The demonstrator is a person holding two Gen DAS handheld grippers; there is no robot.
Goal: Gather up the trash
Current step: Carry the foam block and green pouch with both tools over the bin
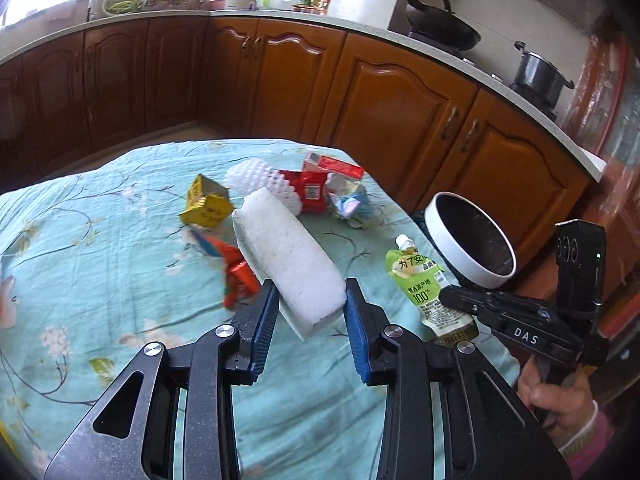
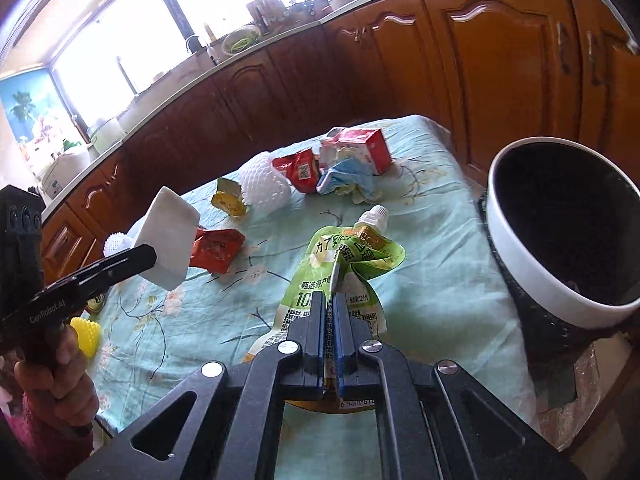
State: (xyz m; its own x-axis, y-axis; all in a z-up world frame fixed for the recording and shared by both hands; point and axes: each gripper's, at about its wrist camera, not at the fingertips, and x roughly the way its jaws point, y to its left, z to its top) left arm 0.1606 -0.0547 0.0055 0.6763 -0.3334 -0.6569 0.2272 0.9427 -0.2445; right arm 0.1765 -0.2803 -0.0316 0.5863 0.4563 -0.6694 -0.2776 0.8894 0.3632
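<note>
Two grips hold: my left hand-held gripper (image 1: pixel 310 304) pinches the white foam block (image 1: pixel 286 256) above the surface (image 1: pixel 120 280); my right hand-held gripper (image 2: pixel 329 304) clamps the green pouch (image 2: pixel 340 276), with the bin (image 2: pixel 560 236) just right, past the edge.

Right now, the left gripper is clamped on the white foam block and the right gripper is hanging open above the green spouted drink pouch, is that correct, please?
Not quite: the right gripper is shut on the green spouted drink pouch, as the right wrist view shows. The left gripper is indeed clamped on the white foam block.
</note>
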